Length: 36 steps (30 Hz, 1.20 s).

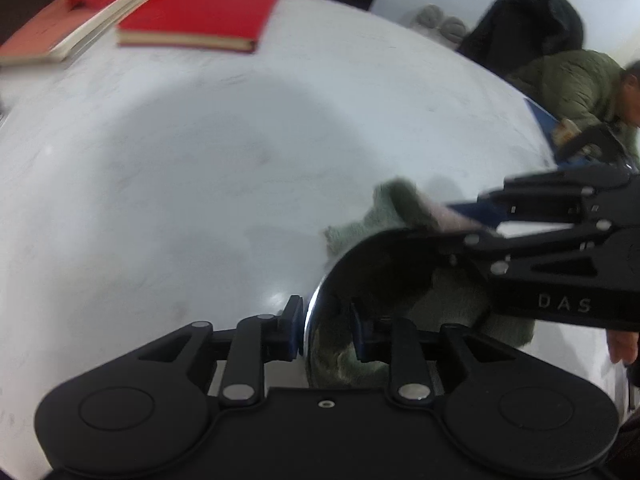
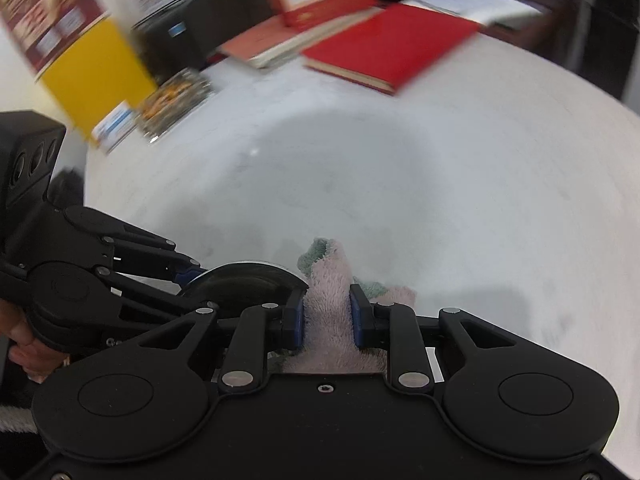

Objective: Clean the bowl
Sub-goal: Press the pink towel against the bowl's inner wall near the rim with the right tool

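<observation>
A shiny metal bowl is tilted on its side above the white table. My left gripper is shut on the bowl's rim, one finger outside and one inside. A green and pink cloth lies against the bowl and reaches into it. In the right wrist view my right gripper is shut on the cloth, with the bowl just to its left. The right gripper also shows in the left wrist view, coming in from the right over the bowl's rim.
A red book and stacked books lie at the table's far side. A yellow box and a printed packet stand at the far left. A person in a green jacket sits beyond the table's right edge.
</observation>
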Tool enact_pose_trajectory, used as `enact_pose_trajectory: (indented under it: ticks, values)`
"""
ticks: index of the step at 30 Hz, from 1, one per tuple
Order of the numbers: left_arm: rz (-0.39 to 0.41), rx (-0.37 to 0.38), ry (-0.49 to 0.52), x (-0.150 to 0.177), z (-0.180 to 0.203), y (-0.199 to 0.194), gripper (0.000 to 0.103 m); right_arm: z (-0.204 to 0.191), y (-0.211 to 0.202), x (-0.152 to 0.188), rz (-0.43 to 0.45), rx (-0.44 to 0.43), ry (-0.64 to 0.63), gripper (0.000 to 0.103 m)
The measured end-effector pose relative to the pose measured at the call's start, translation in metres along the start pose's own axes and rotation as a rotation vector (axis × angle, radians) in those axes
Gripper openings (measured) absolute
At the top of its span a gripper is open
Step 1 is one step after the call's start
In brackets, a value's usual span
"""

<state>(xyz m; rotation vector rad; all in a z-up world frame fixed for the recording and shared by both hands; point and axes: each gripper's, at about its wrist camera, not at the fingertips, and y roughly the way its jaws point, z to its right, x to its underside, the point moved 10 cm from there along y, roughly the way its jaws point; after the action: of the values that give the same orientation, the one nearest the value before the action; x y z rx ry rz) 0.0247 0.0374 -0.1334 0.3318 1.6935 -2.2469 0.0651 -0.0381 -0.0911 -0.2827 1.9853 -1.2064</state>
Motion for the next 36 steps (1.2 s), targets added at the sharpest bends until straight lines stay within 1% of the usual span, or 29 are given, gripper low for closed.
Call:
enact_pose_trajectory:
  ticks: [2,4,5,6,8,9,10,13,16,19,21,23,25,28,31,32,33,36]
  values:
    - [-0.003,0.004,-0.038,0.004,-0.004,0.0,0.025,-0.007,-0.001,-0.005,-0.003,0.007,-0.026,0.025]
    - [0.007,0.011,-0.058,0.005,-0.005,0.0,0.026,-0.007,-0.01,-0.007,0.023,0.01,-0.005,0.026]
    - [0.01,0.013,-0.064,0.006,-0.005,0.0,0.027,-0.007,-0.017,-0.009,0.044,0.009,0.016,0.031]
    - [0.012,0.015,-0.067,0.006,-0.005,0.0,0.027,-0.006,-0.024,-0.01,0.064,0.009,0.038,0.038]
    - [0.016,0.016,-0.065,0.005,-0.004,0.001,0.029,0.005,-0.043,-0.01,0.119,0.001,0.139,0.043]
    - [0.019,0.013,-0.06,0.005,-0.003,0.0,0.03,0.009,-0.047,-0.01,0.131,-0.006,0.166,0.043]
    - [0.022,0.007,-0.056,0.005,-0.003,0.0,0.03,0.019,-0.055,-0.004,0.154,-0.022,0.232,0.043]
    - [0.026,-0.01,-0.063,0.004,-0.001,0.0,0.031,0.038,-0.055,0.015,0.165,-0.077,0.363,0.043]
    - [0.029,-0.03,-0.082,0.005,0.001,0.0,0.033,0.05,-0.047,0.026,0.163,-0.131,0.398,0.043]
    - [0.035,-0.05,-0.08,0.005,0.001,0.0,0.035,0.052,-0.037,0.022,0.174,-0.213,0.382,0.043]
    - [0.039,-0.064,-0.074,0.006,0.001,0.0,0.037,0.053,-0.031,0.018,0.173,-0.24,0.357,0.037]
    - [0.041,-0.072,-0.074,0.006,0.001,0.0,0.037,0.052,-0.028,0.013,0.178,-0.257,0.32,0.037]
    - [0.042,-0.073,-0.075,0.007,0.0,-0.001,0.037,0.049,-0.025,0.01,0.164,-0.271,0.295,0.037]
    - [0.036,-0.066,-0.066,0.007,0.0,0.0,0.037,0.046,-0.024,0.005,0.153,-0.27,0.284,0.037]
    - [0.033,-0.045,-0.051,0.004,-0.002,0.002,0.036,0.044,-0.036,-0.007,0.201,-0.247,0.273,0.038]
    - [0.034,-0.033,-0.049,0.004,-0.004,0.002,0.035,0.042,-0.038,-0.01,0.207,-0.24,0.268,0.041]
    - [0.034,-0.025,-0.046,0.003,-0.005,0.002,0.035,0.041,-0.041,-0.012,0.213,-0.233,0.263,0.042]
    - [0.037,0.01,-0.045,0.002,-0.01,0.002,0.033,0.034,-0.027,-0.014,0.159,-0.205,0.255,0.042]
